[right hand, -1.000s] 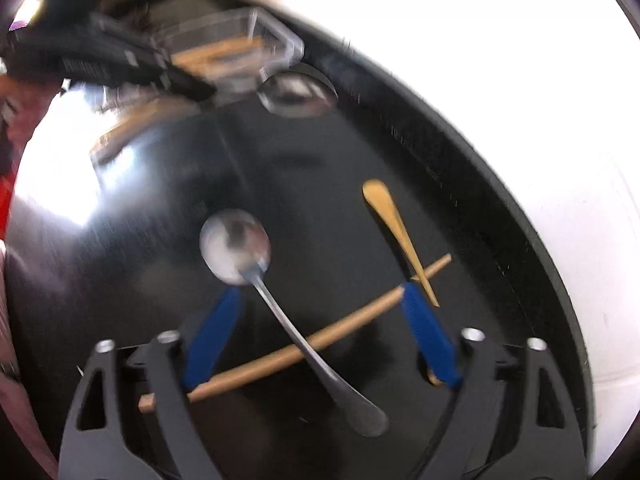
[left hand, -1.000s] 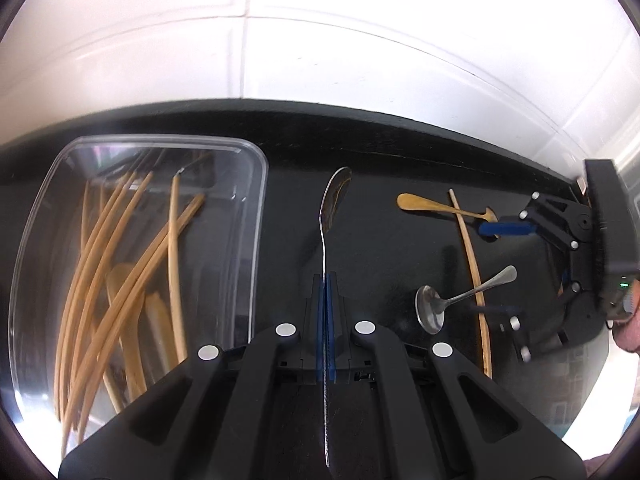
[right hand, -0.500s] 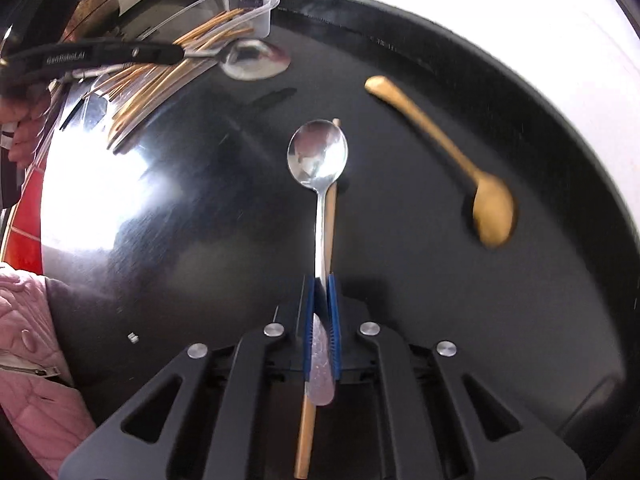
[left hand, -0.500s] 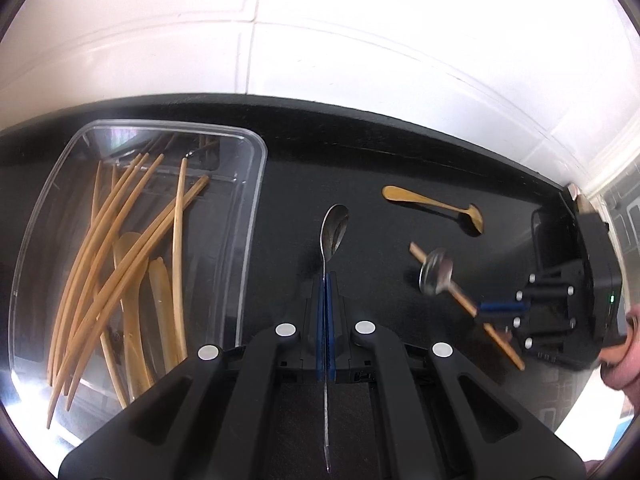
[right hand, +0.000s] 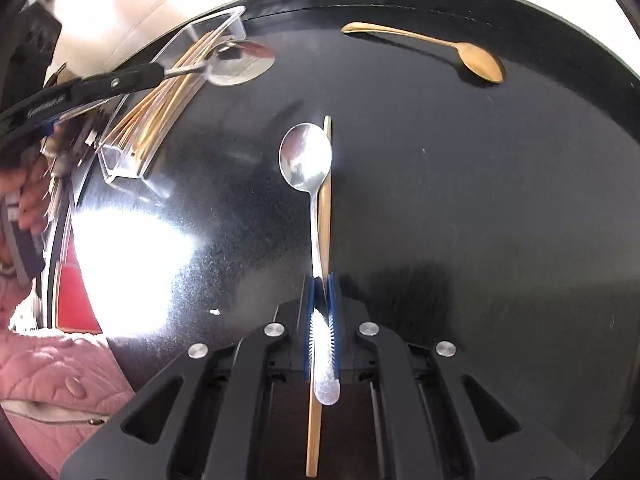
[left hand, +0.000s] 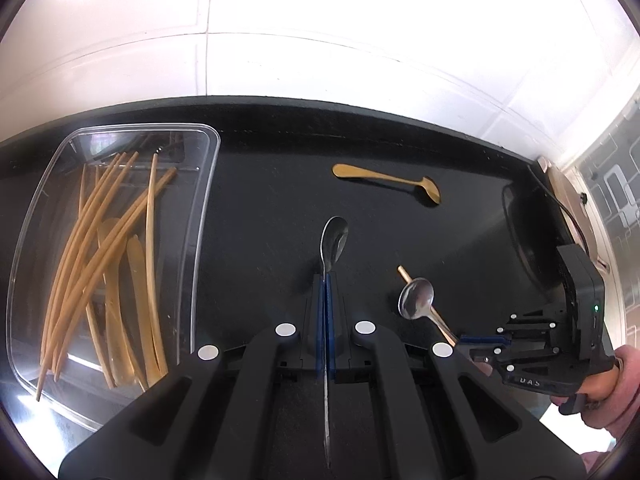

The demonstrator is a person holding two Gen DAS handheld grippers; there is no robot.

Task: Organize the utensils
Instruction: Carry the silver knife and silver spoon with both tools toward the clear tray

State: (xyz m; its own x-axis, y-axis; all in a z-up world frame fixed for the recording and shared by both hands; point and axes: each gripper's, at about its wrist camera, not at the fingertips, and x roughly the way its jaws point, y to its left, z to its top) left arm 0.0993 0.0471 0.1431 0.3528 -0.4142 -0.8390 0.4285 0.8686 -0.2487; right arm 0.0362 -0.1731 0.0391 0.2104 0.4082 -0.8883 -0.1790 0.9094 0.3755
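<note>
A: What carries everything in front of you?

B: Your glossy black table [left hand: 260, 208], with a white tiled wall [left hand: 320, 40] behind it. A strong glare lies on its near left part in the right wrist view.

A: And the biggest thing on it?

B: The clear rectangular plastic bin [left hand: 208, 184] at your left. It holds a loose heap of tan wooden chopsticks [left hand: 80, 240] and some flat wooden pieces, all lying lengthwise inside.

A: What are your claws doing?

B: Your left claw [left hand: 325, 280] is clamped tight on the handle of a silver metal spoon [left hand: 334, 240]; the bowl sticks out ahead of the blue pads, and in the right wrist view it is just beside the bin's near corner. Your right claw [right hand: 322, 280] is also closed, pinching the handle of a second silver metal spoon [right hand: 306, 156], bowl pointing forward. A hand [left hand: 608, 384] grips that claw's body at the far right of the left wrist view.

A: Anything under the second spoon?

B: A single tan wooden chopstick [right hand: 326, 216] runs alongside its handle. Whether the pads grip it too I cannot tell.

A: What lies loose?

B: A gold-coloured metal spoon [left hand: 384, 178] on the table near the far edge, well apart from both claws.
</note>
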